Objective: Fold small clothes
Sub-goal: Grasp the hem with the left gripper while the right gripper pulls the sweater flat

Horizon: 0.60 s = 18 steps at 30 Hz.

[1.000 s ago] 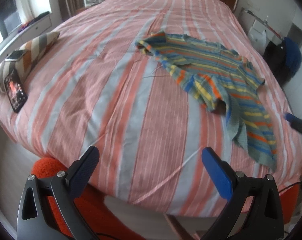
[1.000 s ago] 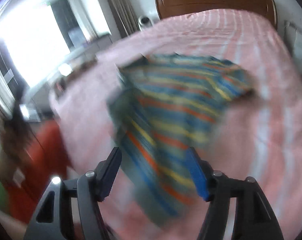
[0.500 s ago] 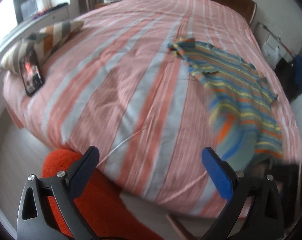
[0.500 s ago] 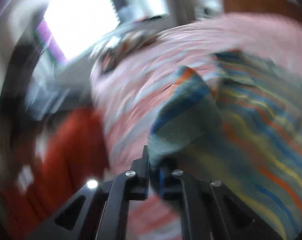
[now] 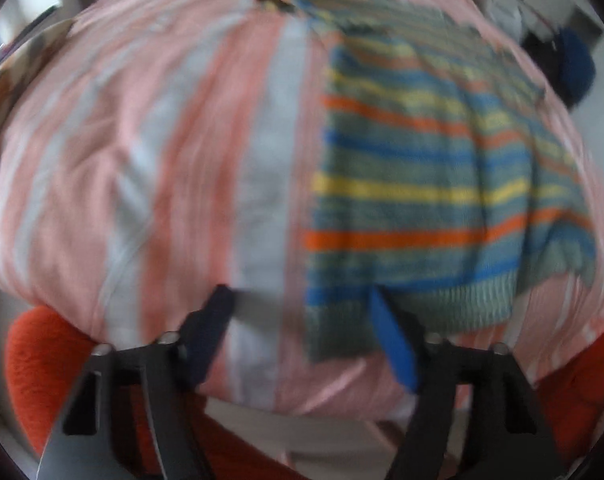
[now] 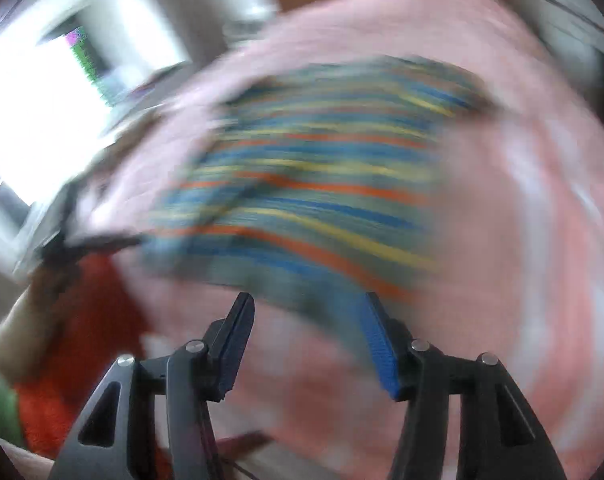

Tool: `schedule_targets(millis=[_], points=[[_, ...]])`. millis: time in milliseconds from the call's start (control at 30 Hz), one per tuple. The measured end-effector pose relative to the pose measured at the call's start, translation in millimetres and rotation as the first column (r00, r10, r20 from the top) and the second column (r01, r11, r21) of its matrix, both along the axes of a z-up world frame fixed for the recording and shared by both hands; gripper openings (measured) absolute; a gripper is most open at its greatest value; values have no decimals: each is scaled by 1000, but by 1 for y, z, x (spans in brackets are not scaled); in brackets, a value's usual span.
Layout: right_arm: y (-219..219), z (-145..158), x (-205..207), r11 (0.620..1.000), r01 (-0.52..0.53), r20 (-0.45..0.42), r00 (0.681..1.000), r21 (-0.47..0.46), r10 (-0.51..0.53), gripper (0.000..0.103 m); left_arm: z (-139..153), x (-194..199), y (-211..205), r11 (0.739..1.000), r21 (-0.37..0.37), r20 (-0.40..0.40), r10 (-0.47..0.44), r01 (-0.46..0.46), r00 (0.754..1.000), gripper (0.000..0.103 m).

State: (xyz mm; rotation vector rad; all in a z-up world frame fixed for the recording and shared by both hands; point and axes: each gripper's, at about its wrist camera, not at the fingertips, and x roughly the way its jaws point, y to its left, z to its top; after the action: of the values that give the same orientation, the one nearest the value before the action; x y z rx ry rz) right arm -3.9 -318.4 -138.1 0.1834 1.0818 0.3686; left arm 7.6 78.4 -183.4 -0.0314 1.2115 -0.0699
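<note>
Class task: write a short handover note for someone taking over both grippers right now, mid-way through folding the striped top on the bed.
Left gripper: jaws closing around the top's near-left hem corner, no pinch yet.
Right gripper: jaws opening, nothing held, just short of the hem.
Top: spread flat on the bed, hem towards you.
Done: top laid out.
Left: all folds; picture is blurred, so check the grip first.

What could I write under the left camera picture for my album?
Left tongs closing over the hem corner of a striped knitted sweater on a pink striped bedspread.
</note>
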Motion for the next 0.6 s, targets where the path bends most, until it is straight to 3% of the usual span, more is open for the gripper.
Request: schedule_targets(millis=[67, 133, 167, 200, 233, 300, 467, 600], points=[[-16, -15, 3, 999, 18, -39, 999, 49, -16, 57, -3, 1, -14, 998, 65, 23, -21, 20, 1000, 62], [-14, -26, 9, 989, 17, -48, 999, 144, -11, 57, -3, 3, -20, 999, 37, 13, -34, 33, 999, 37], [-11, -33, 13, 985, 21, -55, 998, 169, -12, 53, -2, 5, -20, 999, 8, 2, -33, 33, 999, 8], [-5, -42, 19, 979, 18, -73, 997, 203, -3, 44, 0, 6, -20, 1000, 7, -8, -30, 30, 1000, 4], [2, -52, 22, 976, 8, -95, 995, 218, 13, 8, 1, 6, -20, 1000, 5, -13, -29, 29, 999, 3], [15, -52, 17, 980, -14, -105, 994, 199, 35, 6, 12, 4, -10, 1000, -9, -11, -19, 19, 1000, 1], [11, 15, -20, 988, -97, -25, 995, 119, 101, 5, 62, -22, 18, 998, -28, 57, -47, 49, 997, 0], [11, 26, -38, 986, -117, -89, 988, 115, 127, 5, 56, -36, 8, 996, 36, 17, -85, 84, 996, 0]])
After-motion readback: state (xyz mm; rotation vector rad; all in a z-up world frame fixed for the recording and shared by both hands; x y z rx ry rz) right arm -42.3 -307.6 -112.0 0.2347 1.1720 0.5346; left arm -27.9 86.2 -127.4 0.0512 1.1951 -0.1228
